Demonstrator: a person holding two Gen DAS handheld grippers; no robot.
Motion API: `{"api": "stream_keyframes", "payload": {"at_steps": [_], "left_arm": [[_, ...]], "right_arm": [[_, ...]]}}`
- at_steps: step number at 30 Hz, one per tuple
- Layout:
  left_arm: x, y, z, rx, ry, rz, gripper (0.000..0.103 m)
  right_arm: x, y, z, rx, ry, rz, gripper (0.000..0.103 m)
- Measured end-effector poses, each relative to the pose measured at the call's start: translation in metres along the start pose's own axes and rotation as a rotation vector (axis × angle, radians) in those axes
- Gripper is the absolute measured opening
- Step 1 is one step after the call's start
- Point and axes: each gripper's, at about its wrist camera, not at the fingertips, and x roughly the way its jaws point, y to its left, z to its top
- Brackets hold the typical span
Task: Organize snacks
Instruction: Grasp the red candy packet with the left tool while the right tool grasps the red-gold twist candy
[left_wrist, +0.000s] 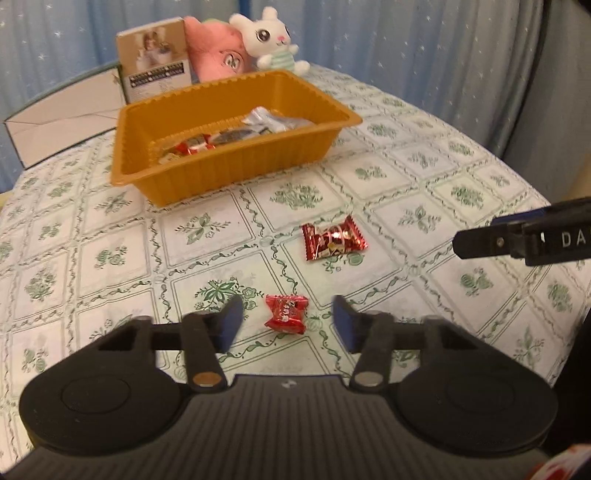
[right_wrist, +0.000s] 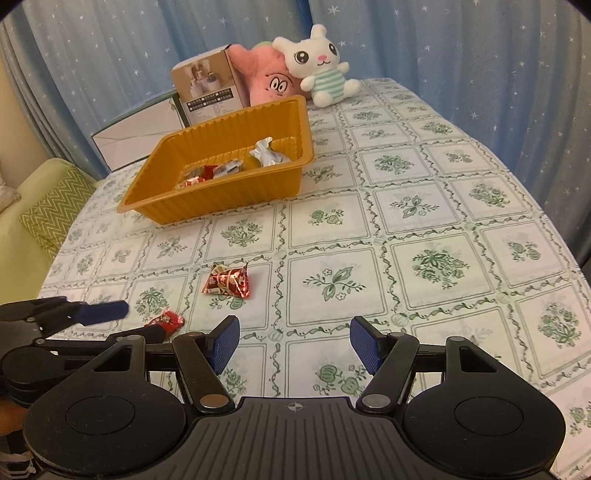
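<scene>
A small red candy (left_wrist: 285, 314) lies on the tablecloth between the open fingers of my left gripper (left_wrist: 287, 322). It also shows in the right wrist view (right_wrist: 165, 322), beside the left gripper's fingers (right_wrist: 105, 311). A larger shiny red snack packet (left_wrist: 333, 237) lies farther out, also visible in the right wrist view (right_wrist: 228, 281). An orange tray (left_wrist: 177, 177) holds several wrapped snacks; it shows in the right wrist view too (right_wrist: 221, 199). My right gripper (right_wrist: 294, 341) is open and empty above the cloth; one of its fingers (left_wrist: 491, 243) enters the left view from the right.
Behind the tray stand a brown box (left_wrist: 155, 62), a pink plush (left_wrist: 216, 50), a white bunny plush (left_wrist: 275, 38) and a white carton (left_wrist: 62, 118). A green chair (right_wrist: 44, 206) sits past the table's left edge. Blue curtains hang behind.
</scene>
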Motion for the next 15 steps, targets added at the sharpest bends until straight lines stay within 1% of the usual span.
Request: {"api": "stream_keyframes", "payload": {"at_steps": [1,6,10,13,15], "left_arm": [[0.003,0.001,0.0,0.004,0.004,-0.003,0.035],[0.014,0.006,0.0,0.014,0.015,-0.029,0.034],[0.02,0.008,-0.002,0.013,0.032,-0.05,0.023],[0.023,0.008,-0.004,0.014,0.038,-0.055,0.022],[0.022,0.01,-0.005,0.015,0.034,-0.053,0.017]], "right_arm": [[0.003,0.0,0.001,0.0,0.003,-0.001,0.066],[0.018,0.003,0.004,-0.005,0.019,0.003,0.066],[0.027,0.006,0.007,-0.016,0.023,0.006,0.066],[0.032,0.008,0.009,-0.03,0.025,0.02,0.066],[0.037,0.01,0.009,-0.053,0.031,0.045,0.066]]}}
